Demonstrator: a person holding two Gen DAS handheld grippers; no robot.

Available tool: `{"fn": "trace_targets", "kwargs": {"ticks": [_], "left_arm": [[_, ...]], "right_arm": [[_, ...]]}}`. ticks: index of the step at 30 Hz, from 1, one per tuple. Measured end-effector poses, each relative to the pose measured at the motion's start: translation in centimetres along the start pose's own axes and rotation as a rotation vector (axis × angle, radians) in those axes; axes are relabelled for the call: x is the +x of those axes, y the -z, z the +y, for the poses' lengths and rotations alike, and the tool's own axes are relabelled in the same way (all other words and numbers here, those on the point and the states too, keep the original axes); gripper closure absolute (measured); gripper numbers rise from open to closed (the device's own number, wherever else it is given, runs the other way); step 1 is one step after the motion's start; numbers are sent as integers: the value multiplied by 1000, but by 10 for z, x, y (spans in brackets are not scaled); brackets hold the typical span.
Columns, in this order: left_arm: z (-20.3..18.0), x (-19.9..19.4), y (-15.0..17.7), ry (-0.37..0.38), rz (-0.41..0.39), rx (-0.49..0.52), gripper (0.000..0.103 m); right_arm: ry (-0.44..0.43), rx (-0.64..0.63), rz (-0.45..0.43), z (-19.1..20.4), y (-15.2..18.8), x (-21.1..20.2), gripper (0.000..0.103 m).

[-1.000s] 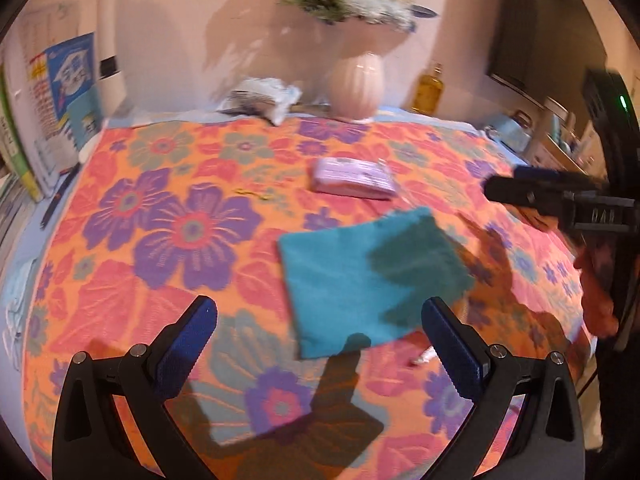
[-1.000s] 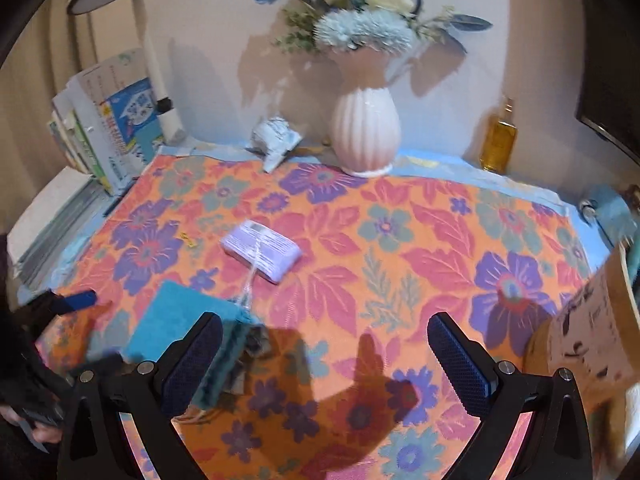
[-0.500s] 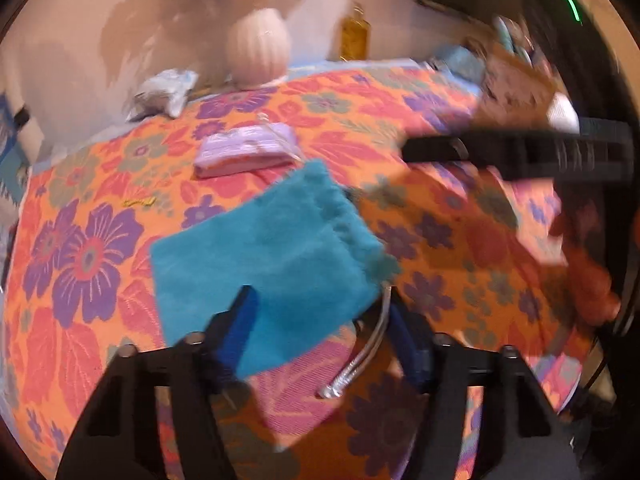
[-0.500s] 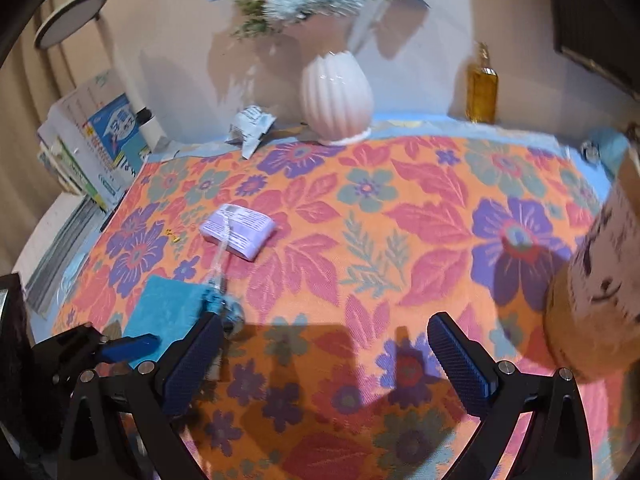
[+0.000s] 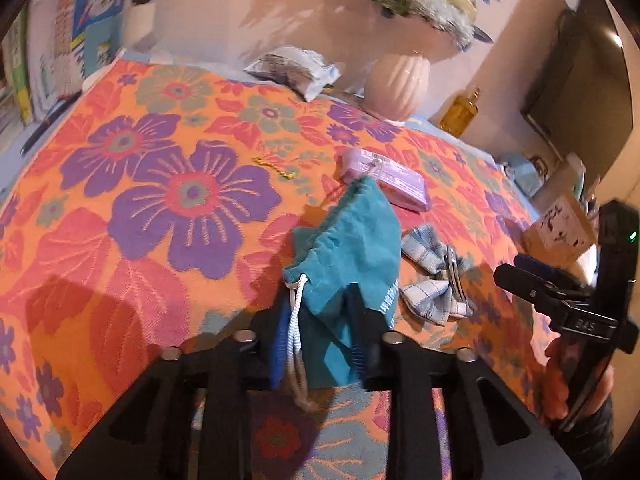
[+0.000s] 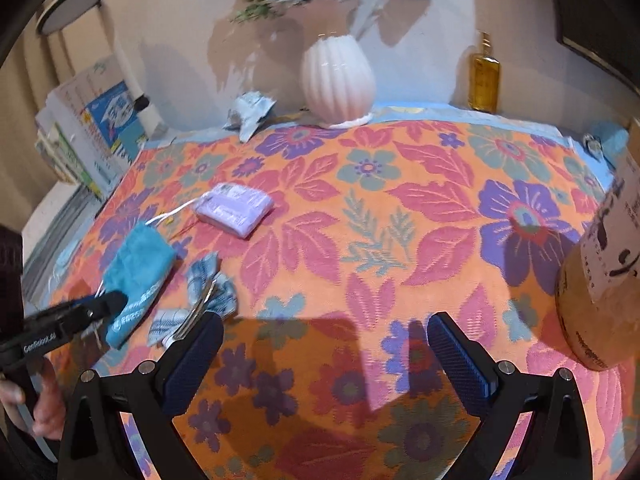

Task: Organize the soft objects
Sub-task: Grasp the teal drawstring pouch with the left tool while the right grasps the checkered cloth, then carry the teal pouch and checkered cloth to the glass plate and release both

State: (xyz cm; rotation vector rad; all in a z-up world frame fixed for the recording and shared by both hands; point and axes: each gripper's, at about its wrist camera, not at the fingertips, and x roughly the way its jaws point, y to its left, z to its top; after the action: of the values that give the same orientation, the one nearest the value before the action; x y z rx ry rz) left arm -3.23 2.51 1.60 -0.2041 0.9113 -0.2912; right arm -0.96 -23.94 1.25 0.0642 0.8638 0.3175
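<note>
Left gripper [image 5: 320, 336] pinches a fuzzy teal drawstring pouch [image 5: 352, 244] over the floral tablecloth [image 5: 120, 208]; right gripper [image 6: 324, 360] gapes wide beside crumpled checked cloth [image 6: 208, 280].

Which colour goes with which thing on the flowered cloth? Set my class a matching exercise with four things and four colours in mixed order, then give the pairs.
Things:
1. drawstring pouch
2. ribbed vase
3. glass bottle
4. flat packet

Colours:
A. amber
B. lilac
C. teal
D. pale pink

Pairs: 1-C, 2-D, 3-A, 4-B.
</note>
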Motion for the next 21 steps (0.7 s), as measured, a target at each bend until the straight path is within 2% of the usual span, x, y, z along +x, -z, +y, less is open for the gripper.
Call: {"fn": "trace_targets", "kwargs": {"ticks": [1,3,4,6,9,11,15,17,18,19,20,21], "left_arm": [[-4,0,0,-1,6,29,62],[-15,4,-1,-11,16,81,44],[-18,5,-2,-16,20,98,42],[-23,8,-1,-47,23,127,40],[-23,7,0,-72,17,141,41],[-17,5,0,-128,-4,104,40],[6,-2,-2,-116,-33,-8,40],[7,-1,-4,-122,-32,-20,40],[3,1,-4,-141,-25,-3,40],[-3,5,-4,-169,-14,29,40],[-9,8,-4,-200,-2,65,40],[-13,10,-4,-218,2,83,40]], "right_arm": [[-5,-26,2,5,0,0,0],[-20,-70,14,18,1,1,0],[-42,-77,23,24,1,2,0],[-90,-80,41,36,0,7,0],[-94,-97,61,51,-3,18,0],[-66,-108,77,59,-4,29,0],[-24,-124,98,70,-4,41,1],[14,-151,101,75,-2,43,13],[26,-164,98,78,-2,44,14],[35,-179,87,81,0,43,23],[32,-196,79,84,1,42,38],[25,-218,69,88,3,40,46]]}}
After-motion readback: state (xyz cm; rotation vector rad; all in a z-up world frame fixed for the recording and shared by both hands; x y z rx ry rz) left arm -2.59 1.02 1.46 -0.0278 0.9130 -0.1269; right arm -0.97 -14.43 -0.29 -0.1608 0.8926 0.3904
